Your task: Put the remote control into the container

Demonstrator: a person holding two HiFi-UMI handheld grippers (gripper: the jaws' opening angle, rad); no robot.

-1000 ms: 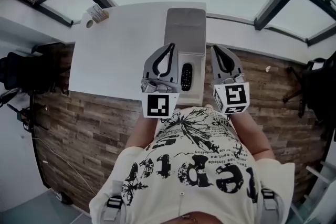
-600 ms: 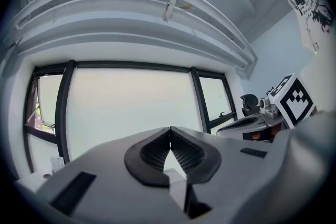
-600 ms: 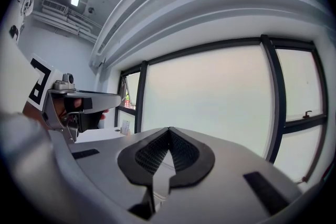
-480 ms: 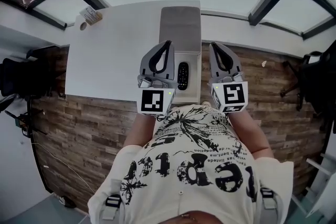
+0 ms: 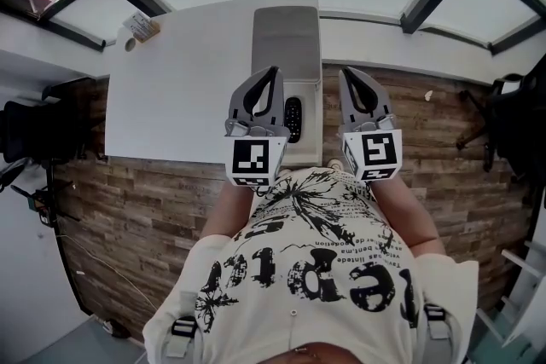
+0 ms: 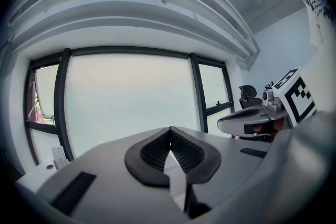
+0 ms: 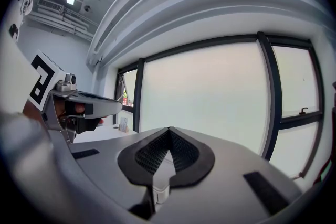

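Note:
A black remote control lies inside the open pale container at the near right of the white table. The container's grey lid stands folded back behind it. My left gripper hovers just left of the remote, shut and empty. On the other side of the container my right gripper hangs over the floor, also shut and empty. In the left gripper view the jaws meet tip to tip; in the right gripper view the jaws do the same.
A small cup and a card sit at the table's far left corner. A black chair stands left of the table on the wooden floor. Tall windows face both grippers.
The left gripper has dipped and turned slightly beside the container. The right gripper has held its place. In the head view, table and container have slid a little left and up.

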